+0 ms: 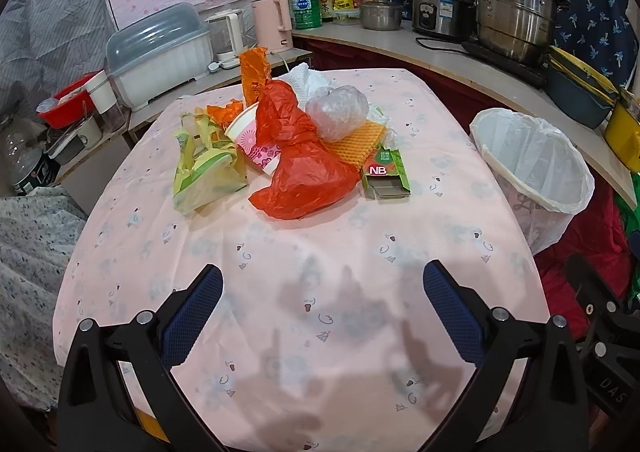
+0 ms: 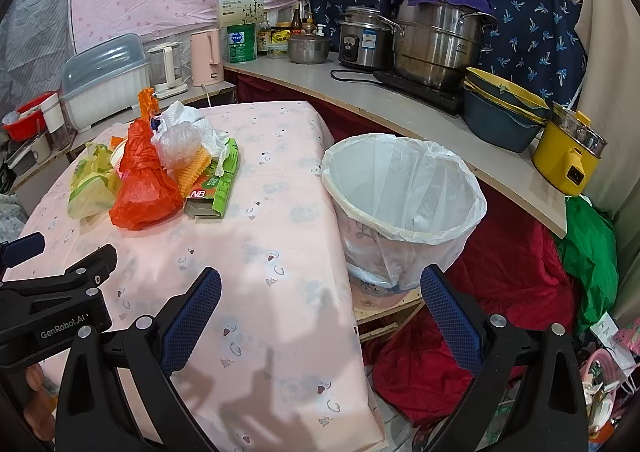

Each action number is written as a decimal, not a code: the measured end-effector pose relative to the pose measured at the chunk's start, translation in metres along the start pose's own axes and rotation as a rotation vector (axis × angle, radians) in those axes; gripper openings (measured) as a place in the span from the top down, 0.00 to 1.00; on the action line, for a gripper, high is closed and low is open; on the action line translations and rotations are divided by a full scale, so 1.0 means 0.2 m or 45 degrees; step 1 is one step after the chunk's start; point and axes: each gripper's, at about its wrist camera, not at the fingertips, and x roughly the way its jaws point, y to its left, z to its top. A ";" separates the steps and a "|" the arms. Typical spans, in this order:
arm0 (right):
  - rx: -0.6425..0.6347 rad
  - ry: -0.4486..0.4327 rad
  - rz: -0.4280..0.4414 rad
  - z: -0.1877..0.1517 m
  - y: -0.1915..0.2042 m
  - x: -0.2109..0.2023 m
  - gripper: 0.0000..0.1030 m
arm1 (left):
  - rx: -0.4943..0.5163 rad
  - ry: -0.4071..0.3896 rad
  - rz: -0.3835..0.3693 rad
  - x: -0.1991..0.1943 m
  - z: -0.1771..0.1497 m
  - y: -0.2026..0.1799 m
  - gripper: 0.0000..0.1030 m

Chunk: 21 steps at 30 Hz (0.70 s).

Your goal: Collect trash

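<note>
Blue-padded fingers of the left gripper (image 1: 322, 292) spread wide and empty over bare pink tabletop (image 1: 304, 252); the right gripper (image 2: 320, 292) is just as released, straddling the tabletop's edge. Dead ahead of the left one sits the trash heap: red plastic bag (image 1: 300, 168) in front, yellow-green bag (image 1: 204, 168) to its left, green NB carton (image 1: 386, 174) pointing its long axis toward us. Lined waste bin (image 2: 404, 192) stands off the right side, nearer the right gripper. Nothing blocks the approach, I'd say.

"NB" on green carton (image 1: 386, 172); "GenRobot.AI" on left tongs (image 2: 60, 292)
</note>
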 end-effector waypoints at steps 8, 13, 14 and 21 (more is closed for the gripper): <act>0.001 0.001 -0.002 0.00 -0.01 0.00 0.07 | 0.005 -0.005 0.005 0.00 0.00 0.00 0.07; 0.003 0.003 -0.004 -0.01 -0.01 0.01 0.07 | 0.007 -0.011 0.005 0.00 -0.01 -0.01 0.07; 0.006 0.003 -0.005 -0.02 -0.01 0.01 0.07 | 0.008 -0.015 0.006 0.00 -0.01 -0.01 0.07; 0.014 0.000 -0.018 -0.03 -0.01 0.01 0.07 | 0.018 -0.043 -0.003 -0.02 -0.01 -0.02 0.07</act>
